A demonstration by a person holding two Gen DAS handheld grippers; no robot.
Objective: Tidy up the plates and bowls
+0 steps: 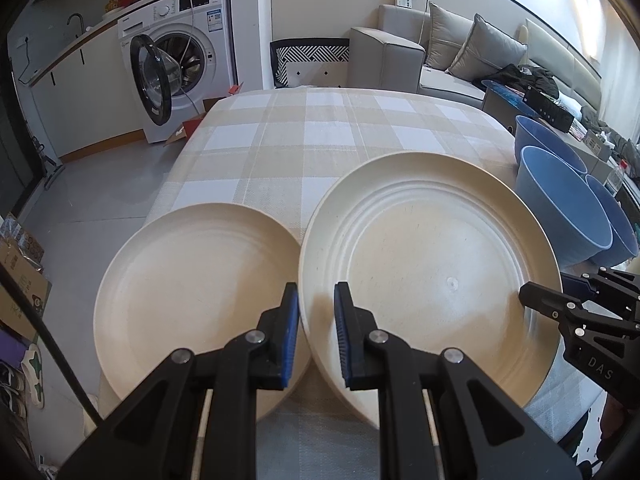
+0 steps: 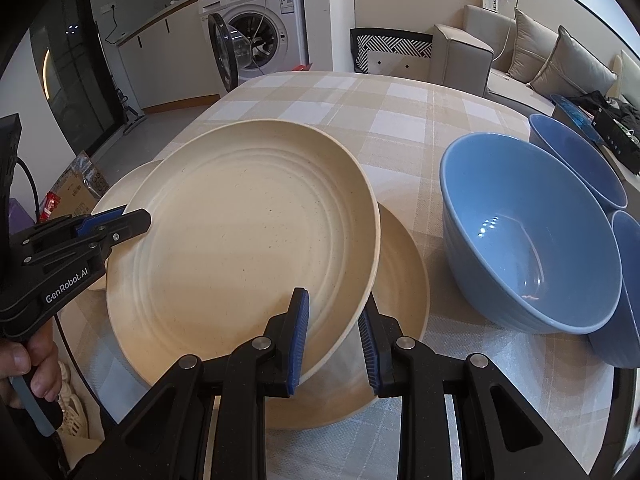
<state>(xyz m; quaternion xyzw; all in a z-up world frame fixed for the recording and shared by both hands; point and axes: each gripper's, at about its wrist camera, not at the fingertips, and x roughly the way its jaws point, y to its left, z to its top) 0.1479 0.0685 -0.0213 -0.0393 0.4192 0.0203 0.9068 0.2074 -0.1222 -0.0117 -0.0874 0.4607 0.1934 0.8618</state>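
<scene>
A raised cream plate (image 1: 432,264) (image 2: 248,240) is tilted above a second cream plate (image 2: 400,276) on the checked table. A third cream plate (image 1: 200,300) (image 2: 116,188) lies at the left. My left gripper (image 1: 316,336) (image 2: 116,216) straddles the raised plate's left rim, jaws a little apart. My right gripper (image 2: 334,340) (image 1: 548,300) straddles its near right rim, jaws apart. Three blue bowls stand right: a near one (image 2: 528,240) (image 1: 560,200), a far one (image 2: 576,160) (image 1: 544,136) and one at the edge (image 2: 628,288) (image 1: 616,216).
The checked tablecloth (image 1: 320,136) (image 2: 384,112) stretches beyond the plates. A washing machine (image 1: 180,52) with its door open stands beyond the table's far left corner. A grey sofa (image 1: 460,56) sits far right. Boxes and shoes (image 1: 24,280) lie on the floor left.
</scene>
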